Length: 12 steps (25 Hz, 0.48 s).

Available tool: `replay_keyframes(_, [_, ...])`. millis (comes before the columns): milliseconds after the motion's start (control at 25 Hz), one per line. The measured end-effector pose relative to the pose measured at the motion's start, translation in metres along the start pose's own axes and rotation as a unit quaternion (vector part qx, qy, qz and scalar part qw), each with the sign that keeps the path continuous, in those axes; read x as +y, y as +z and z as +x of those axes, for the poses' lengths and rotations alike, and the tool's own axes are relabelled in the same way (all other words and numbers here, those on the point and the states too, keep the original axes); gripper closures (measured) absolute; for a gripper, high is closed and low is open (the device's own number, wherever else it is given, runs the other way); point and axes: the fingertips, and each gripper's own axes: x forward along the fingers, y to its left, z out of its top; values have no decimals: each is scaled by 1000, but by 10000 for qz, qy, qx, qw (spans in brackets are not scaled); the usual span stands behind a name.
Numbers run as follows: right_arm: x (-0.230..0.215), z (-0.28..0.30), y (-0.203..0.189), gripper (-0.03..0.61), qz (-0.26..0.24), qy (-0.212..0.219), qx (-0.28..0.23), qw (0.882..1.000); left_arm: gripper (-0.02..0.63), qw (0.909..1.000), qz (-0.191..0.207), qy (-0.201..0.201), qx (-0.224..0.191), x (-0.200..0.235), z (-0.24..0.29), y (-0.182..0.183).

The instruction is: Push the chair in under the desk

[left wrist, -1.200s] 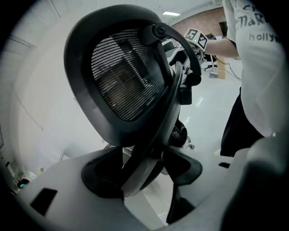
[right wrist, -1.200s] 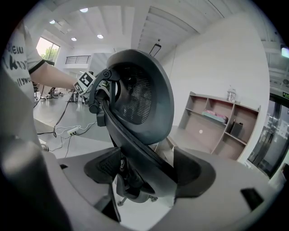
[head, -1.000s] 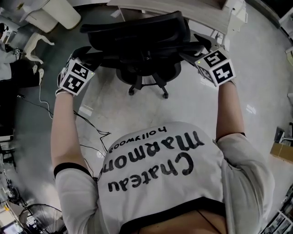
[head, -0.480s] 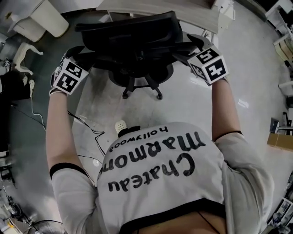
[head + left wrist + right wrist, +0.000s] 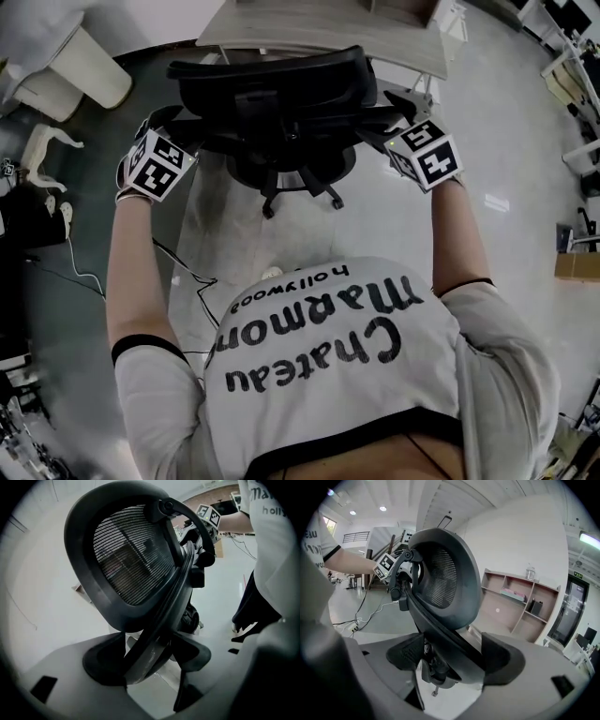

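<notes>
My left gripper (image 5: 150,663) and right gripper (image 5: 454,660) clench the chair (image 5: 272,84) back. Mid-push, I judge; next, an even shove far, under the desk (image 5: 323,37).

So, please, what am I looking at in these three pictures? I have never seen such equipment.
There is no robot: a person holds a gripper in each hand. The top-down picture comes from a camera on the person's head; it shows the left gripper and right gripper at a black chair before a desk. The other two pictures come from cameras on the grippers, looking along their fingers. In each, the fingers are closed on the frame of the chair's back. The marker cubes are parts of the grippers.
</notes>
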Motion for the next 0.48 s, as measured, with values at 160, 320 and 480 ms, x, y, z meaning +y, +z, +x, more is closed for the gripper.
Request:
replay_keyframes(160, [19,35,36,201,126,-182,77,9997,319,9996,176,-192,-138,49,11,-34])
replay_keyframes(320, [25,84,65,201,237,-344,194,9989,319,9986,313,-313,-291,101,38,-66])
replay_keyframes(480, [32,118,82,201,341,-528,262,9977,319,9975,430,-426,-369,135,62,-88])
